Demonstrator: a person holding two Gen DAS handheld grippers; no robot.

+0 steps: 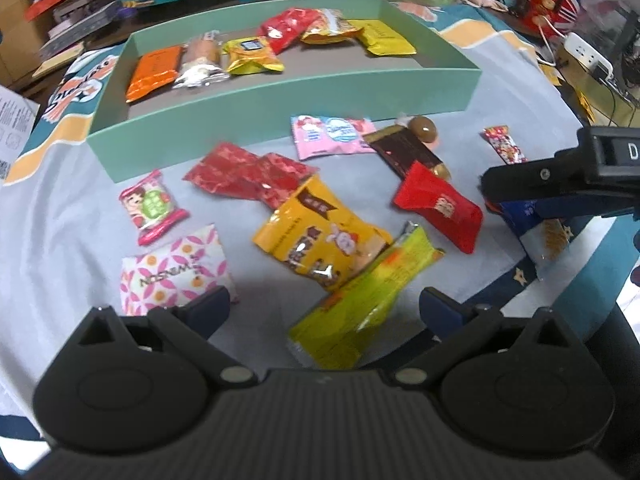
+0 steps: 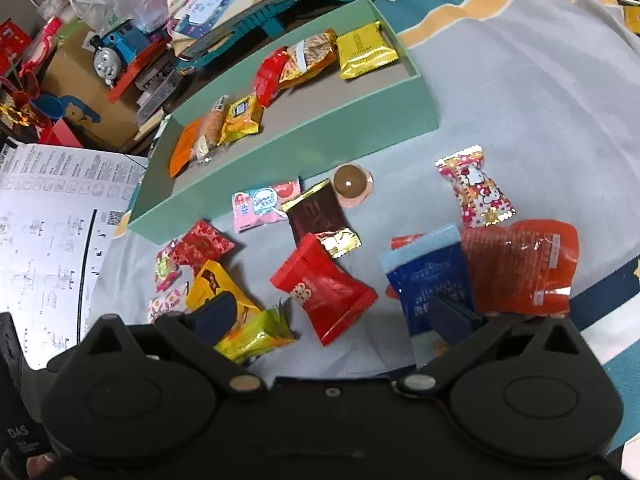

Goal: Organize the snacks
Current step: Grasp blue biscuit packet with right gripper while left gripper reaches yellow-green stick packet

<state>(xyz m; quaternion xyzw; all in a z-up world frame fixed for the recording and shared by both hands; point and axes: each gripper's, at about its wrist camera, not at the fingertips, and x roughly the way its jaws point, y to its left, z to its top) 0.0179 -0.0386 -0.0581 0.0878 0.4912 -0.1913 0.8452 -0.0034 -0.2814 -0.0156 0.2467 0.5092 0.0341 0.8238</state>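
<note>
A green box [image 1: 280, 100] [image 2: 304, 136] holds several snack packets along its far side. Loose snacks lie on the cloth in front of it: a yellow-green packet [image 1: 360, 300] [image 2: 256, 338], a yellow-brown packet [image 1: 320, 236], a red packet [image 1: 440, 212] [image 2: 324, 292], a blue packet [image 2: 428, 280] and an orange-red packet [image 2: 520, 268]. My left gripper [image 1: 324, 308] is open above the yellow-green packet. My right gripper [image 2: 332, 316] is open, its fingers either side of the red packet and over the blue one. It also shows in the left wrist view [image 1: 560, 176].
More loose snacks: pink-white packets [image 1: 176, 272] [image 1: 154, 208], red foil packets [image 1: 248, 176], a pink packet [image 1: 328, 136], a dark chocolate bar [image 2: 320, 216], a round brown candy [image 2: 352, 184], a Hello Kitty candy [image 2: 476, 188]. Books, a toy train [image 2: 116, 52] and paper sheets [image 2: 48, 216] clutter the far and left sides.
</note>
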